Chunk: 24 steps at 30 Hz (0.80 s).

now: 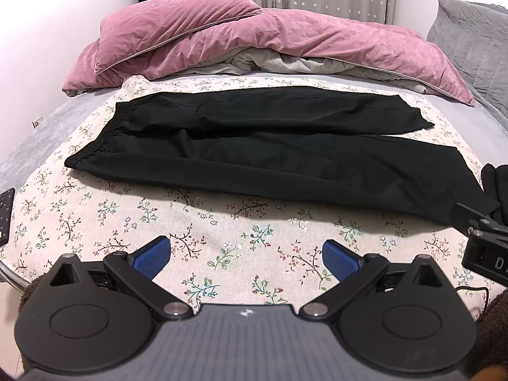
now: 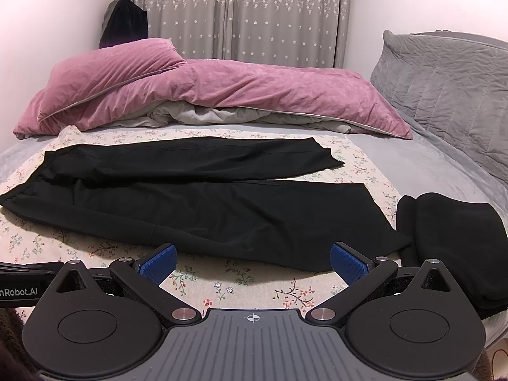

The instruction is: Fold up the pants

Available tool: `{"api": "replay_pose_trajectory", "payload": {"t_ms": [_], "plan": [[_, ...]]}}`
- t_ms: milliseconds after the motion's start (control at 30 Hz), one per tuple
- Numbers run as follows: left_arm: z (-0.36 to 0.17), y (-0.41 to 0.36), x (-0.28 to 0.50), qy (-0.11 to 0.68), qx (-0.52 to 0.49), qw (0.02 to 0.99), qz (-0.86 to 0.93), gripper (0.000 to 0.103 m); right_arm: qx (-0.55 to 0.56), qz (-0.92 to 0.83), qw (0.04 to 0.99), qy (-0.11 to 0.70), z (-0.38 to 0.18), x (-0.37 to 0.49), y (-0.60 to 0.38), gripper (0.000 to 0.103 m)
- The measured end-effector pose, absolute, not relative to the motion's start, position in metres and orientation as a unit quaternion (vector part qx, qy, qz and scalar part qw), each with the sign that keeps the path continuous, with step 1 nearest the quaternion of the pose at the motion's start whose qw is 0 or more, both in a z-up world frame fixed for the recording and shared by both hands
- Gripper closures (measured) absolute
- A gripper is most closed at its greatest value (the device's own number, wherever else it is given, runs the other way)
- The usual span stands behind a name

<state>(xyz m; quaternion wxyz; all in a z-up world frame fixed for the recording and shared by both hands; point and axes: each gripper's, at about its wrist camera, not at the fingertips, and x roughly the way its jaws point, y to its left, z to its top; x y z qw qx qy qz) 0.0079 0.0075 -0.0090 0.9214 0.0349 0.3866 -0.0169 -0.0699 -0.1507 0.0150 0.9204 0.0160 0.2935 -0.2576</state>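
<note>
I'm over a bed, floral sheet (image 1: 222,247) spread on a grey cover (image 1: 28,146). Pink duvet (image 1: 254,41) heaped along the far side, grey pillow (image 2: 444,95) far right, starred curtain (image 2: 238,12) on the back wall, dark clothes (image 2: 125,23) hanging in the far-left corner.

Pants (image 1: 270,152), black, lie flat on the sheet, straight ahead of both sets of jaws. Waistband sits ahead-left, legs run to the right and splay apart, with a strip of sheet showing between the cuffs. Unfolded.

Left gripper (image 1: 246,258): jaws released, wide apart, nothing between them, bare sheet below. Near pants edge sits well ahead of the tips. Right gripper (image 2: 252,263): jaws also spread, gripping nothing. Near leg's edge lies just ahead of the tips and runs behind the right blue pad (image 2: 349,265); can't tell if it touches.

Open room: a clear band of sheet between the left jaws and the pants. Right of the right jaws it's tight.

Right view only: a black bundle (image 2: 454,241) right of the jaws, just beside the near cuff; the left view catches only its edge. It also shows the left gripper's body at the left margin. Left view only: a dark flat device (image 1: 6,203) at the bed edge far left, wall socket (image 1: 37,123) beyond it, and the right gripper's body at the right margin.
</note>
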Motion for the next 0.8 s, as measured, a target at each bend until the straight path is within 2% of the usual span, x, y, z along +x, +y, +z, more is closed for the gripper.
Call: {"api": "replay_pose_trajectory", "payload": {"t_ms": [800], "plan": [[-0.012, 0.0087, 0.0104, 0.386, 0.039, 0.922, -0.007, 0.0, 0.011, -0.255, 0.922, 0.292, 0.0136, -0.0681, -0.1487, 0.0]]}}
